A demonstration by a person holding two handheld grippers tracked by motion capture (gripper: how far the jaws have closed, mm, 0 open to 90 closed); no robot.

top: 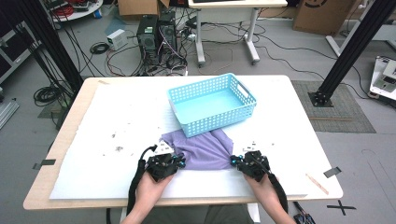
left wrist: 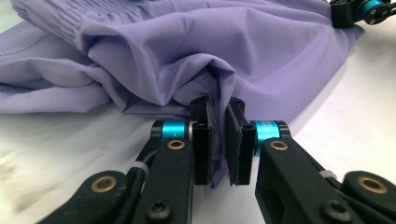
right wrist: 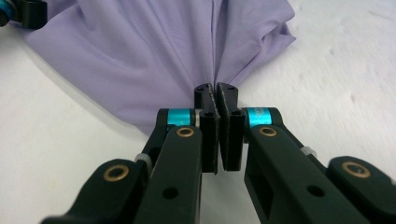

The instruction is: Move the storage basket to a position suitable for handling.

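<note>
1. Grey flooring strewn with cables, two computer towers point(top: 156, 32) and cardboard boxes occupies the upper part of the high view; black frame posts stand at the upper left and upper right.
2. Table point(top: 60, 140): a pale wooden top covered by a white sheet point(top: 121, 112), which carries a few dark specks left of centre.
3. Basket point(top: 212, 103): a light blue perforated plastic basket, set at a slant in the centre of the high view, open side up, its inside bare.
4. Purple cloth point(top: 201, 150): a crumpled lilac garment lying on the white sheet in the lower centre of the frame, directly below the basket, its upper edge reaching the basket's near wall. In the left gripper view the cloth point(left wrist: 187, 51) shows a gathered band at the upper left.
5. Left gripper point(top: 173, 157): held in the person's hand at the lower left of the cloth. In the left gripper view its jaws point(left wrist: 218, 140) stand nearly together, pinching a fold of the cloth's edge between the pads.
6. Right gripper point(top: 236, 161): held at the lower right of the cloth. In the right gripper view its jaws point(right wrist: 216, 135) are pressed together on a gathered corner of the cloth point(right wrist: 154, 56).
7. Wooden stick point(top: 316, 184): lies near the table's lower right corner, well apart from the cloth.
</note>
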